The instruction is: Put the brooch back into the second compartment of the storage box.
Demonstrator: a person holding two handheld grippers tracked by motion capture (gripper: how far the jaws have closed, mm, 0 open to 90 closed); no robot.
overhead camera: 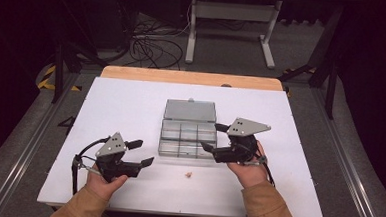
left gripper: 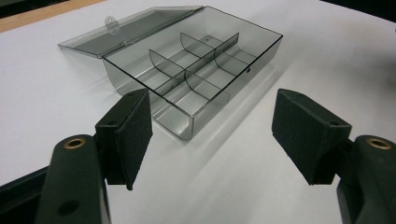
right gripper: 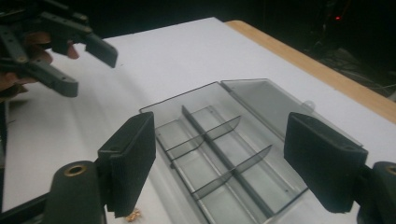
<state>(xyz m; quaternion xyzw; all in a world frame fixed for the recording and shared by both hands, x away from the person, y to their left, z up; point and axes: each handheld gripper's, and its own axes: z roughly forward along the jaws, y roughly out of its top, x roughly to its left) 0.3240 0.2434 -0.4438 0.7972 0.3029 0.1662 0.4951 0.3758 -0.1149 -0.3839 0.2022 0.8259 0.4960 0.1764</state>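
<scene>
Oddly, both the left gripper point(overhead camera: 144, 153) and right gripper point(overhead camera: 213, 137) gape empty beside the open box point(overhead camera: 188, 133); a tiny blurred crumb point(overhead camera: 188, 175) lies nearer the right one

- Box point(overhead camera: 187, 134): clear smoky grey plastic, dividers the same grey.
- Table point(overhead camera: 131, 105): white top, pale wooden edge at the far side.
- Grippers point(overhead camera: 139, 153) point(overhead camera: 214, 137): black, each with a grey plate.
- Sleeves point(overhead camera: 268, 207): tan.
- Small bit point(overhead camera: 188, 175) on the table: orange-pink.

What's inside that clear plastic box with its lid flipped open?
The compartment box holds only its own dividers; every compartment looks empty through the clear plastic. In the right gripper view a jaw covers one corner. A small orange bit lies outside it on the white table.
</scene>
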